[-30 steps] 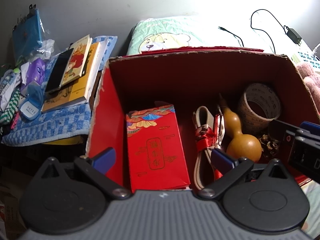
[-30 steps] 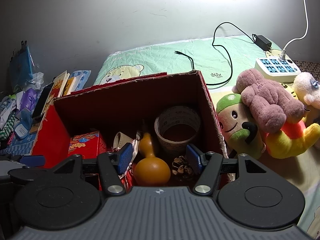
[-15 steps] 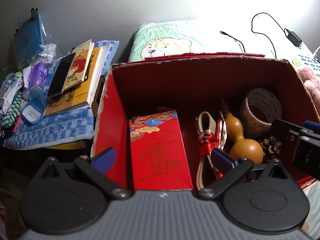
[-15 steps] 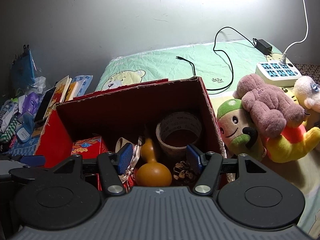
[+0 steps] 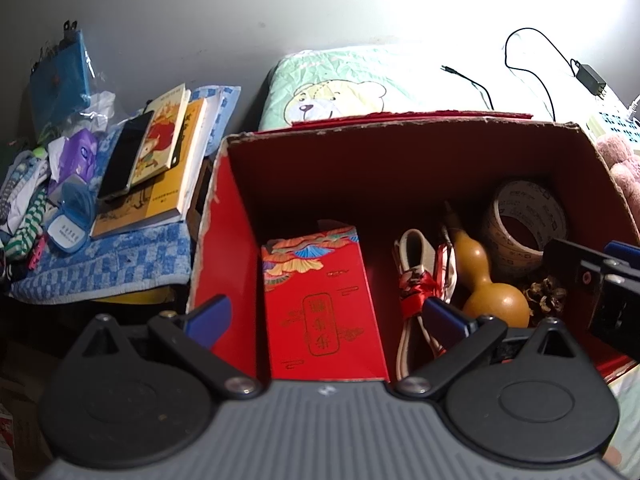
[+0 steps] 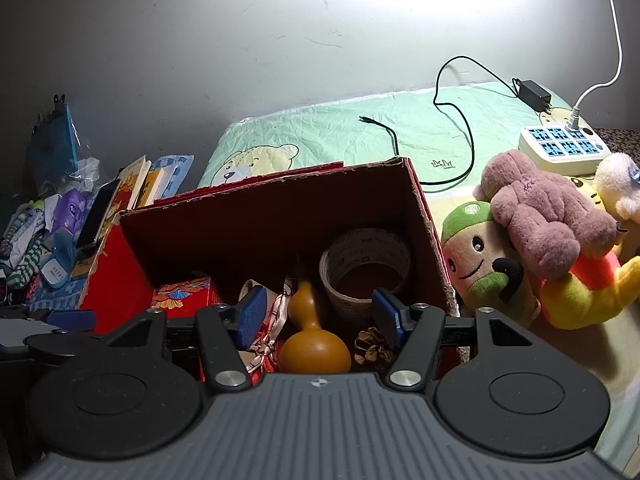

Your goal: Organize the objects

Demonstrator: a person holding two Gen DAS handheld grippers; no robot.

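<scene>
An open red cardboard box (image 5: 400, 148) (image 6: 272, 216) stands on the bed. Inside lie a red packet (image 5: 320, 304) (image 6: 182, 294), a white strap tied with red ribbon (image 5: 414, 280), a yellow-brown gourd (image 5: 488, 280) (image 6: 314, 344), a tape roll (image 5: 524, 220) (image 6: 366, 264) and a pine cone (image 5: 546, 296) (image 6: 372, 346). My left gripper (image 5: 326, 318) is open above the box's near left part, nothing between its fingers. My right gripper (image 6: 320, 318) is open over the gourd and pine cone, holding nothing; it also shows at the right edge of the left wrist view.
Books and a phone (image 5: 124, 156) lie on a blue checked cloth (image 5: 104, 264) left of the box, with small clutter beyond. Plush toys (image 6: 548, 236) sit right of the box. A power strip (image 6: 560, 148) and black cable (image 6: 452, 132) rest on the green bear-print bedding.
Both grippers have drawn back and risen slightly from the box; more of the bedding and wall shows. Both stayed open, and the box contents have not moved.
</scene>
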